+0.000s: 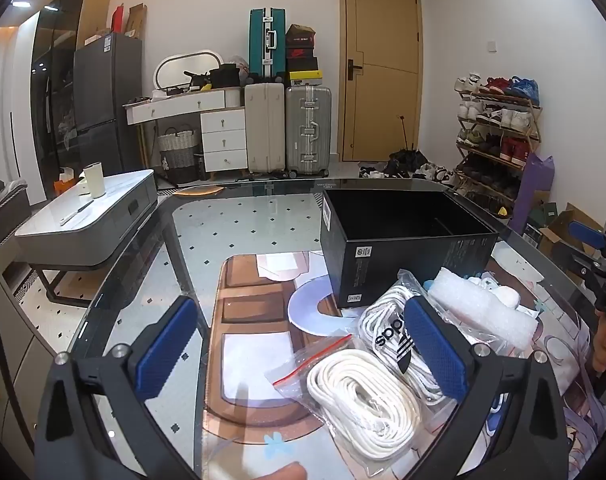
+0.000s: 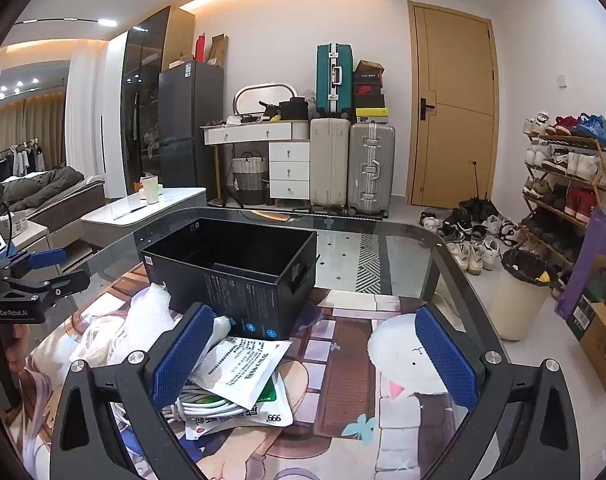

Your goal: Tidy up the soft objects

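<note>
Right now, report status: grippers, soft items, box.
Left gripper open, over bagged white laces. Right gripper open, holding nothing. Black box empty, upright behind the pile. Nothing blocking it.

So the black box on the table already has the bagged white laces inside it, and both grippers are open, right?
Not quite. The black box is empty in both wrist views. The bagged white laces lie on the table in front of it, seen in the left wrist view. The left gripper and right gripper are open, as you said.
</note>
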A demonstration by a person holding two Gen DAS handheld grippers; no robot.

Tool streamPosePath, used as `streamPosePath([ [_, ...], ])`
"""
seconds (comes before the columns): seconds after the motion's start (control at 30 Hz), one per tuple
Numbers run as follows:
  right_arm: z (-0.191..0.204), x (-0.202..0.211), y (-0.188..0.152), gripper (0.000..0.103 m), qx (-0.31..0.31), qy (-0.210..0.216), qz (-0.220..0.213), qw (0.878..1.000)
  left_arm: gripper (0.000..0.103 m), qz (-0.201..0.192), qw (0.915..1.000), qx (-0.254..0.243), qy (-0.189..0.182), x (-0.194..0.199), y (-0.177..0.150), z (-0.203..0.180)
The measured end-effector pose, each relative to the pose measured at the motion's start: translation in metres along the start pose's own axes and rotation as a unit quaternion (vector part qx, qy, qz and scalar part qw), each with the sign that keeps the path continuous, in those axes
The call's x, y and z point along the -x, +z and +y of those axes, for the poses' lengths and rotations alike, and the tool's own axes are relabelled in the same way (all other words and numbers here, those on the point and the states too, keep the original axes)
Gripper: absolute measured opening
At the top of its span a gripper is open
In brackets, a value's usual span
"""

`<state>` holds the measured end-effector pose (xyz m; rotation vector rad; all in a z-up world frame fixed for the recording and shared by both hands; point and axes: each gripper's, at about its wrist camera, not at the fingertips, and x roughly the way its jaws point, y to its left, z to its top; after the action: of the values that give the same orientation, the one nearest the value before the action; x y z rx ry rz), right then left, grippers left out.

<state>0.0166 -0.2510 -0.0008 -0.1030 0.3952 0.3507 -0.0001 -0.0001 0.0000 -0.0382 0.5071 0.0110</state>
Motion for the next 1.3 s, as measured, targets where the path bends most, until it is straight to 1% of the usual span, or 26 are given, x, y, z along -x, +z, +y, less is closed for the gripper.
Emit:
streamPosePath([
  [1.3, -0.0002, -0.0009, -0.0003, 0.103, -0.002, 0.001, 0.002, 1.0, 0.103, 0.001, 1.0, 0.0, 0.0, 0.0005, -0.0007, -0.0037],
])
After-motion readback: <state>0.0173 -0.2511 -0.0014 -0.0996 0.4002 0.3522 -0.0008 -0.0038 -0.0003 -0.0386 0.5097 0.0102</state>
